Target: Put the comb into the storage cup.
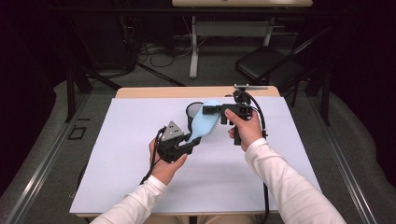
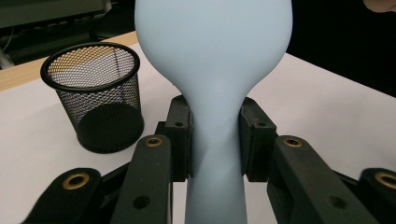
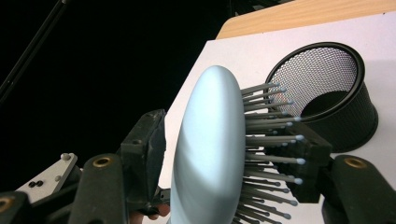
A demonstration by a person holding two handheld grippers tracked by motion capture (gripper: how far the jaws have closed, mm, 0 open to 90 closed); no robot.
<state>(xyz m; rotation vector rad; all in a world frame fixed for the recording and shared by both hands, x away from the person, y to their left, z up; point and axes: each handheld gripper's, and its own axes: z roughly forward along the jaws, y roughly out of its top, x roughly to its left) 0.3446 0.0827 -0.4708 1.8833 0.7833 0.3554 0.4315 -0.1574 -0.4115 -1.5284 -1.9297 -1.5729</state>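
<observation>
A light-blue hairbrush (image 1: 203, 122) is held above the table, tilted with its head up. My left gripper (image 1: 192, 140) is shut on its narrow handle (image 2: 215, 154), a pad pressing each side. My right gripper (image 1: 210, 109) reaches in from the right around the brush head (image 3: 210, 149). One pad stands just off the smooth back, with a thin gap. The other pad is at the tips of the bristles (image 3: 271, 140). A black mesh pen cup (image 1: 193, 109) stands upright on the table just behind the brush.
A white sheet (image 1: 140, 177) covers the wooden table, with the wood showing along its far edge (image 1: 154, 92). Beyond the table stand a black chair (image 1: 266, 63) and a desk frame (image 1: 194, 51). The person's white-sleeved forearms come in from the bottom.
</observation>
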